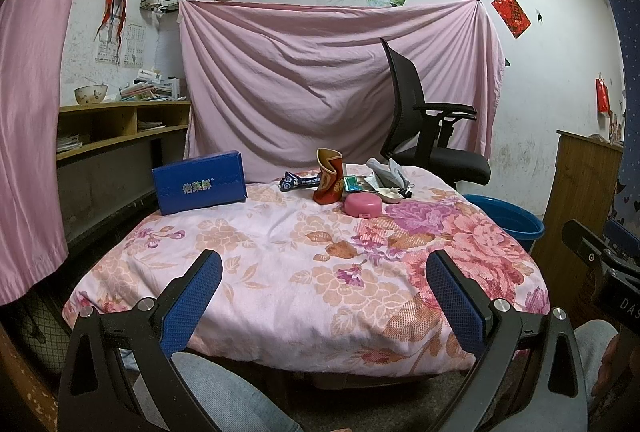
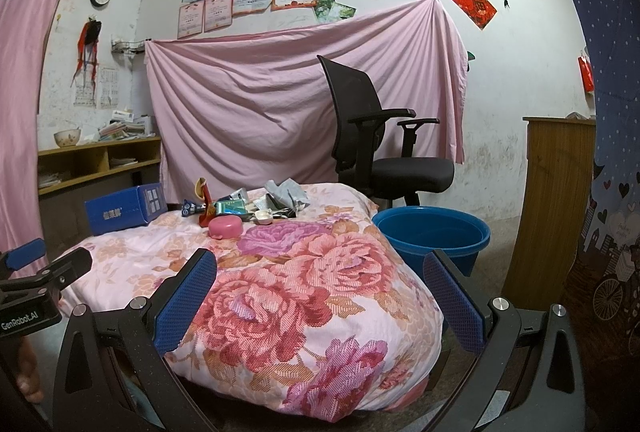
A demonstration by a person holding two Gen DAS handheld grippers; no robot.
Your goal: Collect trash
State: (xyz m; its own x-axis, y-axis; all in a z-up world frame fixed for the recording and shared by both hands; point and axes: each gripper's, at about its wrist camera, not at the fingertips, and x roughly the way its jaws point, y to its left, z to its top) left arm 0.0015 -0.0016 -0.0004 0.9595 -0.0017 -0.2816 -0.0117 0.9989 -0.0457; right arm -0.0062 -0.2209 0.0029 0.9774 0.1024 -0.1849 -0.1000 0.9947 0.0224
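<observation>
Both grippers, left gripper and right gripper, level, spread wide, empty, above floral table.

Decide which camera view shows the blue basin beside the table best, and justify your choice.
The right wrist view shows it best: the blue basin appears with its whole rim and hollow interior visible, standing on the floor next to the flowered table cover. In the left wrist view, only a slice of the basin shows behind the cover's edge.

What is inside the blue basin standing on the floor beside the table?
The blue basin looks empty in the right wrist view: only its bare blue inner wall shows. Its bottom is hidden by the near rim, so small things there cannot be excluded.
</observation>
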